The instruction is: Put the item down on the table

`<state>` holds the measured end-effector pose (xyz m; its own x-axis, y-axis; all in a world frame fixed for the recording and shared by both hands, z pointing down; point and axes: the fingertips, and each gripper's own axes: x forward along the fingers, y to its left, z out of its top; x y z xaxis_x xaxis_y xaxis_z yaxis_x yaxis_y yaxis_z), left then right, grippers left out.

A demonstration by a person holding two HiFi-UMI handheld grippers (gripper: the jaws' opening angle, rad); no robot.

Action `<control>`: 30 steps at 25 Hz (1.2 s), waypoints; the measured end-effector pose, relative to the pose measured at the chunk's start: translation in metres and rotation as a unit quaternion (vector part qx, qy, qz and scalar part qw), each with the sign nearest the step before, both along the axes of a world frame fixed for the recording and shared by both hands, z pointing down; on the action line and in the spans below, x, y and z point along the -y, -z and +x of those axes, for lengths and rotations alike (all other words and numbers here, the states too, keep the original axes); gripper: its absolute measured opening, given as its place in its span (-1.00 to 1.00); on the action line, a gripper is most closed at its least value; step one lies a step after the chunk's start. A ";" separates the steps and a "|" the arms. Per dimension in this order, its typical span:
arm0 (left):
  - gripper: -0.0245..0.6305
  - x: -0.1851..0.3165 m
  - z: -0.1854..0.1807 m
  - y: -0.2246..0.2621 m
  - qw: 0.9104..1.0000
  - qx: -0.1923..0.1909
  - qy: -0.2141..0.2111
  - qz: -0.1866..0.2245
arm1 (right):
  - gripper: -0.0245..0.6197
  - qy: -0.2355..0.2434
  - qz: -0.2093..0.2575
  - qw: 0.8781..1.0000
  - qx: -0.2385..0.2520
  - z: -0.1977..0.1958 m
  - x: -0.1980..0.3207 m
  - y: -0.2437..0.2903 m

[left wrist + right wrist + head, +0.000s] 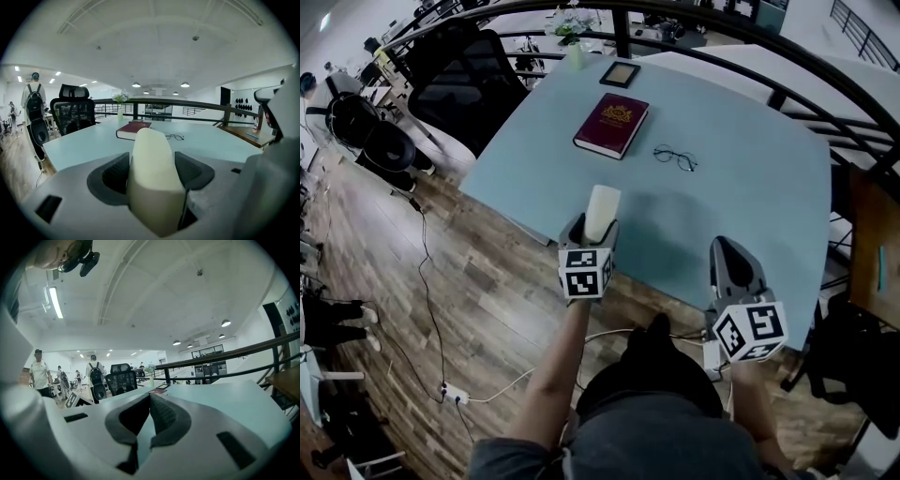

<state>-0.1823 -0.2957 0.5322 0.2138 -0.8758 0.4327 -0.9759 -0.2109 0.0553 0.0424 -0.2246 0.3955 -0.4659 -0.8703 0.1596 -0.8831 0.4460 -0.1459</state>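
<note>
My left gripper [592, 232] is shut on a cream-white oblong item [601, 212] that stands up from between the jaws, held over the near left part of the pale blue table [741, 216]. In the left gripper view the item [155, 180] fills the gap between the two dark pads. My right gripper [734, 258] hangs over the table's near edge with its jaws closed tip to tip and nothing between them; in the right gripper view its pads [161, 416] meet at the front.
A dark red book [611, 125] lies at the far middle of the table, with glasses [675, 157] to its right and a small framed tablet [620, 74] behind. A black office chair [459, 80] stands at the far left. Cables [431, 309] run on the wooden floor.
</note>
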 end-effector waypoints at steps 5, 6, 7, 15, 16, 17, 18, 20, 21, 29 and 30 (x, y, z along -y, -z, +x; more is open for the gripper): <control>0.01 0.012 0.010 -0.018 1.000 0.009 -0.009 -0.018 | -0.91 -0.012 -0.001 1.000 0.000 0.010 0.002 -0.001; 0.01 0.014 0.014 -0.021 1.000 0.011 -0.013 -0.020 | -0.91 -0.014 -0.002 1.000 -0.001 0.012 0.002 -0.002; 0.01 0.015 0.018 -0.024 1.000 0.013 -0.016 -0.023 | -0.91 -0.017 -0.003 1.000 -0.001 0.015 0.002 -0.003; 0.01 0.027 0.040 -0.046 0.998 0.029 -0.029 -0.052 | -0.91 -0.030 -0.011 0.999 0.002 0.032 0.002 -0.008; 0.01 0.029 0.042 -0.049 0.998 0.031 -0.030 -0.054 | -0.91 -0.032 -0.011 0.999 0.002 0.035 0.002 -0.009; 0.01 0.031 0.044 -0.053 0.997 0.033 -0.032 -0.056 | -0.91 -0.034 -0.012 0.999 0.002 0.037 0.002 -0.010; 0.01 0.033 0.047 -0.055 0.997 0.035 -0.034 -0.058 | -0.91 -0.036 -0.012 0.999 0.003 0.040 0.003 -0.010; 0.01 0.038 0.050 -0.059 0.997 0.041 -0.037 -0.061 | -0.91 -0.038 -0.013 0.999 0.002 0.043 0.003 -0.010; 0.01 0.040 0.051 -0.061 0.996 0.043 -0.037 -0.061 | -0.91 -0.039 -0.013 0.999 0.002 0.045 0.004 -0.010; 0.01 0.052 0.058 -0.074 0.993 0.052 -0.046 -0.098 | -0.91 -0.046 -0.014 0.999 0.003 0.052 0.010 -0.008; 0.01 0.053 0.059 -0.076 0.992 0.053 -0.047 -0.101 | -0.91 -0.047 -0.014 0.999 0.003 0.053 0.009 -0.008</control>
